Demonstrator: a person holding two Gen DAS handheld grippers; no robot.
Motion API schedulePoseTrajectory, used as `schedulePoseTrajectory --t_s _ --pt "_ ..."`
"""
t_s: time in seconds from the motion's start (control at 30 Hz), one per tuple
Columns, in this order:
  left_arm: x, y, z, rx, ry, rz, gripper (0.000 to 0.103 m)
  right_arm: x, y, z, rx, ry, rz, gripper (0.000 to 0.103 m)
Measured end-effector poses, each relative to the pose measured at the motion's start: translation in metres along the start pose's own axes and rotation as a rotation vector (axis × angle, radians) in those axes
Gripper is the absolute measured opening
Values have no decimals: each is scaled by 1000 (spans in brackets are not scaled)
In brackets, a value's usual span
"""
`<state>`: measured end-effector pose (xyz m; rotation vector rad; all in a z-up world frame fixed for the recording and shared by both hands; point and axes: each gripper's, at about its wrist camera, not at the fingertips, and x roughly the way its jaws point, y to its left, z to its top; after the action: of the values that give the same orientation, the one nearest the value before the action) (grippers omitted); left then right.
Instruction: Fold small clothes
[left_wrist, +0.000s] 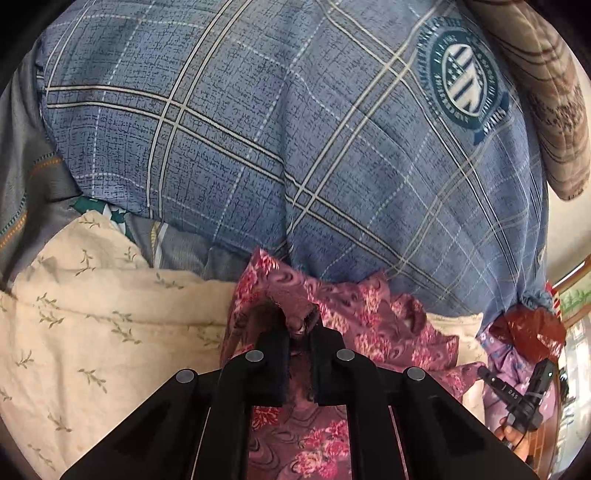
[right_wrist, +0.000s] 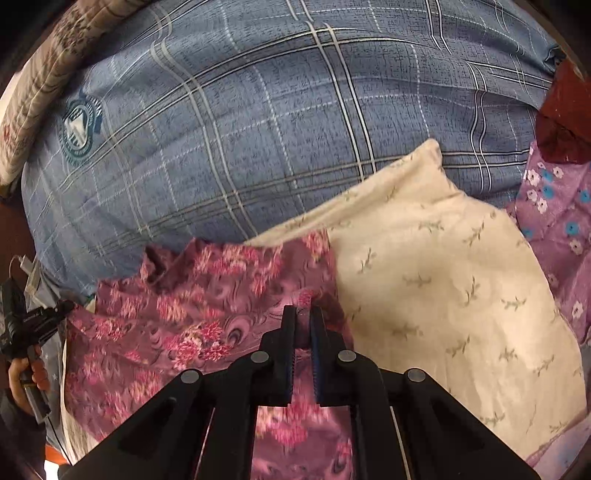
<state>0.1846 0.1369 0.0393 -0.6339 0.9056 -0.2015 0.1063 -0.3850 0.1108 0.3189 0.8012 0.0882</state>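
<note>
Maroon floral garment (left_wrist: 373, 317) pinched by both grippers (left_wrist: 297, 319); apparently lifted.

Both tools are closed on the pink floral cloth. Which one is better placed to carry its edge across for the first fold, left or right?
Probably the right tool. It pinches the pink floral cloth at a flat edge beside the cream pillow. The left tool holds a bunched, crumpled part, which would fold less neatly.

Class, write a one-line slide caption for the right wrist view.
Right gripper pinches the pink floral garment beside a cream sprigged pillow on a blue plaid cover.
</note>
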Motion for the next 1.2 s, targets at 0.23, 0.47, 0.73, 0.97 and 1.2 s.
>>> schedulePoseTrajectory --t_s 0.23,0.47,0.73,0.97,1.2 --pt "45 6 15 -37 31 53 7 50 -11 27 72 23 -10 6" --pt "69 16 15 -31 61 70 9 87 -14 25 57 60 -30 8" --pt "38 3 22 43 21 44 40 47 4 21 -41 -34 0 51" --pt "27 -4 19 204 43 65 45 46 44 14 -243 23 87 60" --pt "30 -19 22 445 89 21 49 60 99 7 -460 68 165 65"
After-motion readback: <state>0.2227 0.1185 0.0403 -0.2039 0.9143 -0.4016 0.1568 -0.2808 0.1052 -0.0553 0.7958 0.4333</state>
